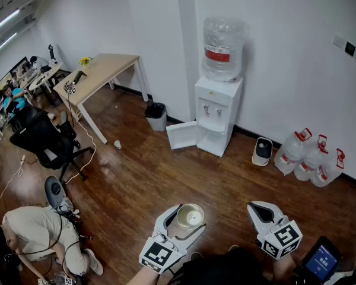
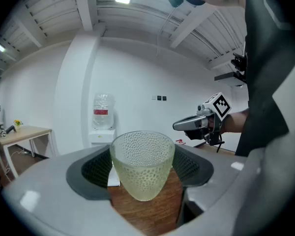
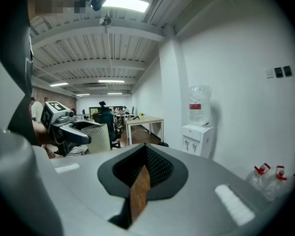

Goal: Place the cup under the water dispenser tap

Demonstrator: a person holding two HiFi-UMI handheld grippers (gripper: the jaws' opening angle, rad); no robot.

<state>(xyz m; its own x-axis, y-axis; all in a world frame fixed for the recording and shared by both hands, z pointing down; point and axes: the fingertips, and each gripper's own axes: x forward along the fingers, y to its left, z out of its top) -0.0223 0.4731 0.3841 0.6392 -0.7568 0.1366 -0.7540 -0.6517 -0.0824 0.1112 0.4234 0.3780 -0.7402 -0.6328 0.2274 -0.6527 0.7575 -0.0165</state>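
Note:
A pale, dimpled translucent cup (image 1: 190, 216) stands upright between the jaws of my left gripper (image 1: 188, 219), which is shut on it low in the head view. In the left gripper view the cup (image 2: 142, 163) fills the gap between the dark pads (image 2: 96, 168). My right gripper (image 1: 262, 211) hovers to the right, shut and holding nothing; its pads (image 3: 155, 166) nearly meet. The white water dispenser (image 1: 218, 108) with a large bottle (image 1: 223, 46) stands against the far wall, well ahead of both grippers. Its lower door (image 1: 182, 134) hangs open.
A wooden desk (image 1: 101, 70), a dark bin (image 1: 156, 116) and a black office chair (image 1: 44, 141) lie to the left. Three spare water bottles (image 1: 311, 159) lean on the right wall. A person (image 1: 41, 230) crouches at bottom left. A small cup (image 1: 117, 144) lies on the floor.

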